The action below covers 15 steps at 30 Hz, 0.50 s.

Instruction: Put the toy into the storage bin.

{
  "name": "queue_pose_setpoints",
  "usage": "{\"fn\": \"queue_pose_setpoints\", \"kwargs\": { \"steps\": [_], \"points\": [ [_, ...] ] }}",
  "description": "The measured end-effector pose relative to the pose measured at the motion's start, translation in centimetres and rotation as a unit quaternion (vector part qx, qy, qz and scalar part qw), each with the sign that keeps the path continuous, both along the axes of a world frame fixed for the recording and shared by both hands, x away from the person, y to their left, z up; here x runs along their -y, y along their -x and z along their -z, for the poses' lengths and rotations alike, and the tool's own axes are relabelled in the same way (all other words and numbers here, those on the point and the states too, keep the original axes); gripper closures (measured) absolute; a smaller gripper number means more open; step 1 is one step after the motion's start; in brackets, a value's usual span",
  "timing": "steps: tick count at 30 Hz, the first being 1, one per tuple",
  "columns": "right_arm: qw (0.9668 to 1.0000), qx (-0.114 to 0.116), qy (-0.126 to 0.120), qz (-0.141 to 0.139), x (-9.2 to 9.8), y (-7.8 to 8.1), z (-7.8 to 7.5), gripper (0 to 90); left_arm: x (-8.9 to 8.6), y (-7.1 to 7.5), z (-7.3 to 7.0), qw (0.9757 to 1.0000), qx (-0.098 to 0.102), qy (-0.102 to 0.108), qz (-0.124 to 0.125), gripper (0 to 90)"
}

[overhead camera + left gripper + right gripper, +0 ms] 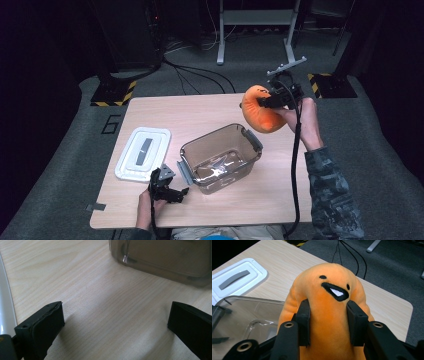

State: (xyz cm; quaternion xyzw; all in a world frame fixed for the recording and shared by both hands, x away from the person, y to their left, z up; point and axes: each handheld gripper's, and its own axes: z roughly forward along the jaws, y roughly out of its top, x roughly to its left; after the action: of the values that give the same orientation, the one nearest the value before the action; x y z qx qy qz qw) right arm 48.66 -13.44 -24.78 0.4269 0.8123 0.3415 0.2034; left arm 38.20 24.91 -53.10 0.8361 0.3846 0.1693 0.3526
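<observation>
Wooden table (210,107) carries a clear bin (220,157) and white lid (143,153). Right gripper (329,322) pinches an orange plush (329,302) beside the bin; left gripper (115,322) rests spread, empty

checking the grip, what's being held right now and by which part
The right gripper pinches the orange plush toy across its middle, just below its face.

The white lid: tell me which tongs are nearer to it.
Left. The left tongs rest open on the table just off the lid's near right corner. The right tongs are across the bin, shut on the orange plush.
</observation>
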Motion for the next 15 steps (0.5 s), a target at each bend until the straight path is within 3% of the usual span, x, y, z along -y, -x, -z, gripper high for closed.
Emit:
{"fn": "queue_pose_setpoints", "kwargs": {
  "steps": [6,15],
  "points": [
    [0.9999,-0.004,-0.011,-0.010,-1.2,0.2,0.3,60.6,0.0,0.0,0.0,1.0000,-0.001,-0.001,0.000,0.2],
    [0.9996,-0.011,-0.008,-0.026,-3.0,0.4,0.9,60.5,0.0,0.0,0.0,1.0000,0.000,-0.003,0.002,0.2]
  ]
}}
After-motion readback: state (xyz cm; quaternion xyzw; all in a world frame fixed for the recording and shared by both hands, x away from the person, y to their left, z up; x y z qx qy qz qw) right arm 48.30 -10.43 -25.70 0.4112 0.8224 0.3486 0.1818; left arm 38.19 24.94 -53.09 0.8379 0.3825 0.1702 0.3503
